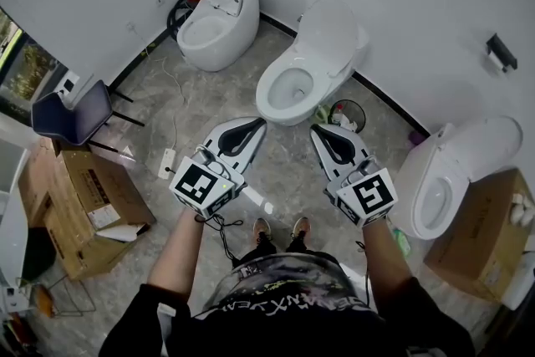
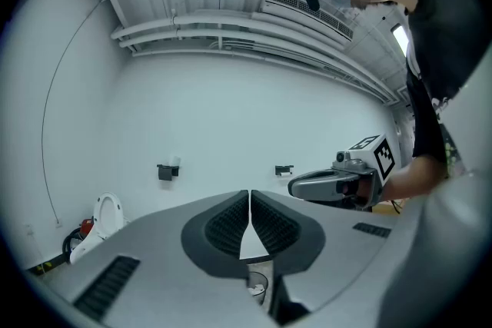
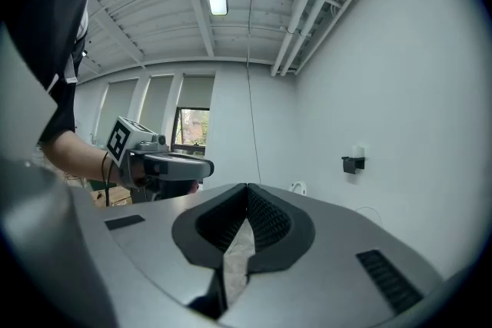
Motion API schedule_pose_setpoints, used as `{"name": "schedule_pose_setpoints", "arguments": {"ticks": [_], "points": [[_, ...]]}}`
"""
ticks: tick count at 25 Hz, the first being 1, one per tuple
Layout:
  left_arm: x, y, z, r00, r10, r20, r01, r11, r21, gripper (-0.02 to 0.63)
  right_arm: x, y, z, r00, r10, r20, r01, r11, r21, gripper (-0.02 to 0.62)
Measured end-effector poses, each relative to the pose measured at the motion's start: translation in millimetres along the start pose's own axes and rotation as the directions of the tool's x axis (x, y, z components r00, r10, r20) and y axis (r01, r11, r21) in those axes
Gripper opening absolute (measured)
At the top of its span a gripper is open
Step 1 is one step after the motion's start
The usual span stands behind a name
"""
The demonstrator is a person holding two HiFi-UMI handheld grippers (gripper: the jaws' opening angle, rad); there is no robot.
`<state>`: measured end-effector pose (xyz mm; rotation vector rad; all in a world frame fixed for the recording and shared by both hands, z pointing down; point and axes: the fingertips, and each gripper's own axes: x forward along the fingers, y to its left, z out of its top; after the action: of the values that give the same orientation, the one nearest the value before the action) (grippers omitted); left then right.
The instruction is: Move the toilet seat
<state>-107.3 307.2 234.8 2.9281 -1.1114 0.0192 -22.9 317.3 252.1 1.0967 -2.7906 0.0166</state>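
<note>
you see three toilets [image 1: 219, 17] and two claws. your left gripper [image 1: 257, 124] and right gripper [image 1: 317, 130] point out level, both squeezed together, holding nothing. the toilet seat [image 1: 269, 88] is at 12 o'clock, on the middle toilet [image 1: 334, 33].

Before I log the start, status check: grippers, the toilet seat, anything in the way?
Left gripper, right gripper: shut, empty, short of the middle toilet. Lid up, untouched. Small bin beside it, not in the path.
</note>
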Motion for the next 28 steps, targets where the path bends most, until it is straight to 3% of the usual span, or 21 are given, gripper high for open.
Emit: {"name": "schedule_pose_setpoints", "arguments": {"ticks": [8,10,14,18,21,28], "points": [[2,-3,-6,0.999,-0.011,-0.038,0.011,1.000,0.020,0.031,-3,-1,3,1.000,-0.009,0.024,0.009,1.000,0.024,0.011],[1,-3,-7,0.999,-0.012,-0.039,0.013,1.000,0.018,0.031,-1,-1,8,0.998,-0.010,0.055,0.008,1.000,0.023,0.061],[2,-3,-10,0.999,-0.015,-0.042,0.015,1.000,0.010,0.032,-3,2,2,1.000,0.010,0.025,-0.010,1.000,0.024,0.079],[3,-1,-13,0.998,-0.019,-0.054,0.019,1.000,0.005,0.120,-1,2,7,0.999,0.008,0.050,-0.010,0.999,0.034,0.112],[3,-2,-15,0.998,-0.029,-0.059,0.029,1.000,0.004,0.169,-3,6,-2,0.999,0.038,0.009,-0.038,0.998,0.042,0.152],[4,-2,-19,0.997,-0.030,-0.076,0.030,1.000,-0.002,0.207,-8,6,-3,0.999,0.049,0.018,-0.050,0.998,0.045,0.189]]}}
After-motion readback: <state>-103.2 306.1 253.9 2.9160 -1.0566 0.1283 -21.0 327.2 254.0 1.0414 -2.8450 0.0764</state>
